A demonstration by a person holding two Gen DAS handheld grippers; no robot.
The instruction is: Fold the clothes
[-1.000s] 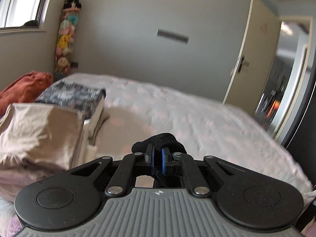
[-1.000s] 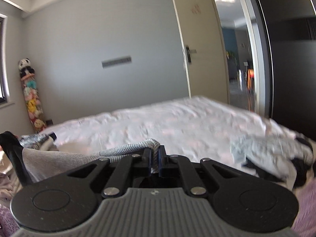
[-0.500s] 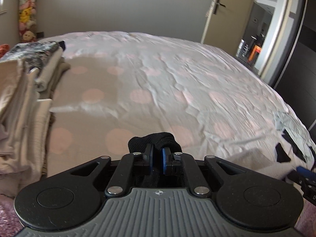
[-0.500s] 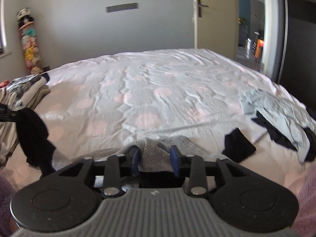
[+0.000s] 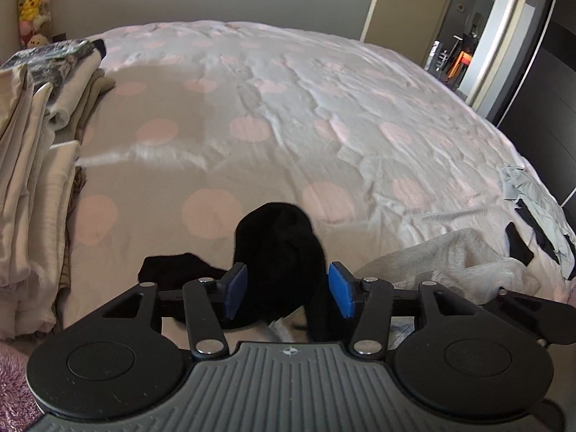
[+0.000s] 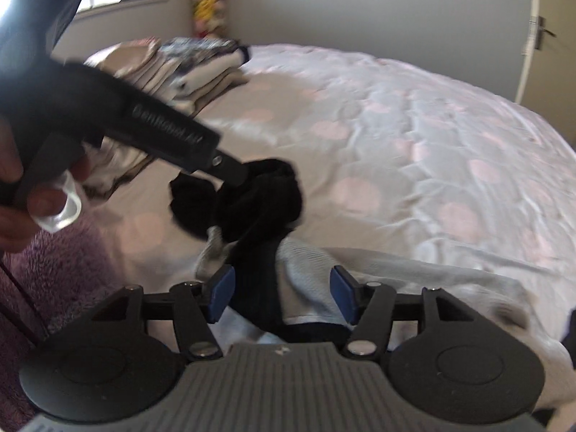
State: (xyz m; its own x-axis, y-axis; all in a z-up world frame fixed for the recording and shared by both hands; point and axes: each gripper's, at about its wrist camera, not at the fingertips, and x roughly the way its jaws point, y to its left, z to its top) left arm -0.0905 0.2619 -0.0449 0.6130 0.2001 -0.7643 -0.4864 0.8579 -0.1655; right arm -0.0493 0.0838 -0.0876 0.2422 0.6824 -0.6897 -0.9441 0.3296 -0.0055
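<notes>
Bed (image 5: 288, 115): folded stack (image 5: 32, 165) at its left edge; black garment (image 5: 280, 252) bunched, no clear long axis, beside grey garment (image 5: 450, 255). Left gripper (image 5: 286, 288) and right gripper (image 6: 282, 293) jaws opening, cloth between.

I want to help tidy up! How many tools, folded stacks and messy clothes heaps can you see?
Tools: 2, the left tool and the right tool, both with jaws opening and cloth between them
Folded stacks: 1, the folded stack
Messy heaps: 2, the black-and-grey heap and the pale blue heap
Total: 5
</notes>
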